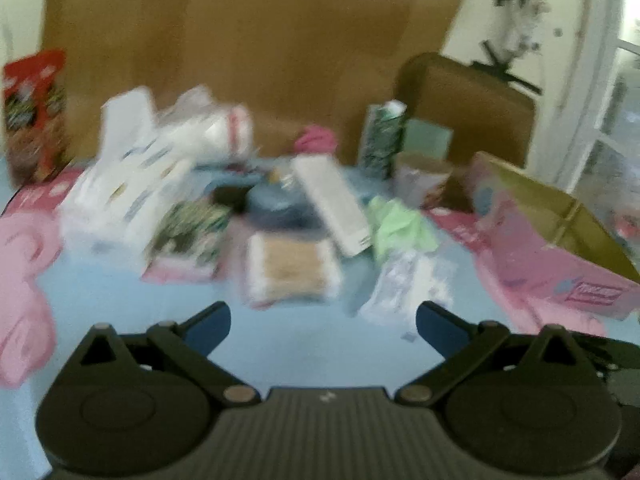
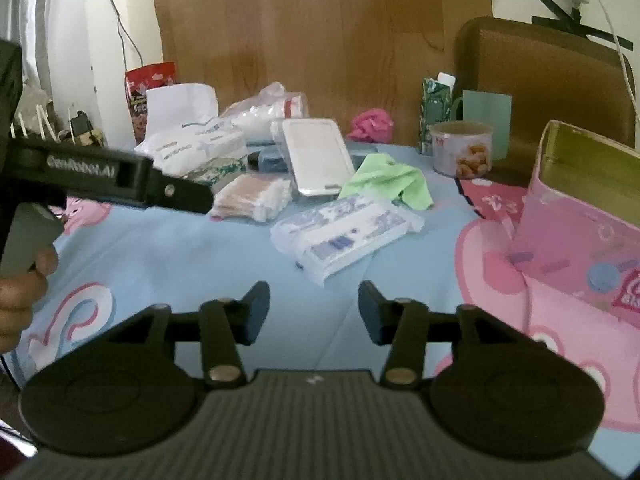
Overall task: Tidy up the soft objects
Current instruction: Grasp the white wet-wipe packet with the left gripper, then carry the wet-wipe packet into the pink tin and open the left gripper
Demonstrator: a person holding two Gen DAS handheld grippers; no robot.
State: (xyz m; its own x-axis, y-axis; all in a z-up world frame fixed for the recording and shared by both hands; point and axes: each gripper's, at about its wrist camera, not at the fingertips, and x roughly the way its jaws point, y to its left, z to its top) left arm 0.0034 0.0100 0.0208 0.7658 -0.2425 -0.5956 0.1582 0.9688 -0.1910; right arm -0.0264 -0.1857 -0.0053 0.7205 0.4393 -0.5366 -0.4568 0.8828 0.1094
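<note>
The left hand-held gripper (image 1: 323,322) hangs over bare blue sheet with its jaws spread wide and nothing between them. The right hand-held gripper (image 2: 314,312) also stands parted and empty, over the patterned sheet (image 2: 168,256) that covers the surface.

The soft things lie in a loose heap ahead of both. Nearest the right gripper is a clear-wrapped tissue pack (image 2: 346,232) lying flat on the sheet. Just behind it sits a crumpled green cloth (image 2: 386,180), and beside that a white tray (image 2: 316,156) leans tilted against the pile. A bag of cotton swabs (image 2: 252,196) lies to the left of the tray, with white plastic-wrapped packs (image 2: 200,148) stacked behind it. A pink cloth (image 2: 370,124) is bunched at the back near the wooden board (image 2: 320,40).

Around the heap stand harder things: a green carton (image 2: 436,108), a round tin (image 2: 462,152) and a red snack bag (image 2: 146,88). An open pink box (image 2: 580,208) stands at the right, apart from the pile. In the right wrist view the left gripper's black body (a person's hand (image 2: 20,296) holds it) crosses in front of the left side of the heap.
</note>
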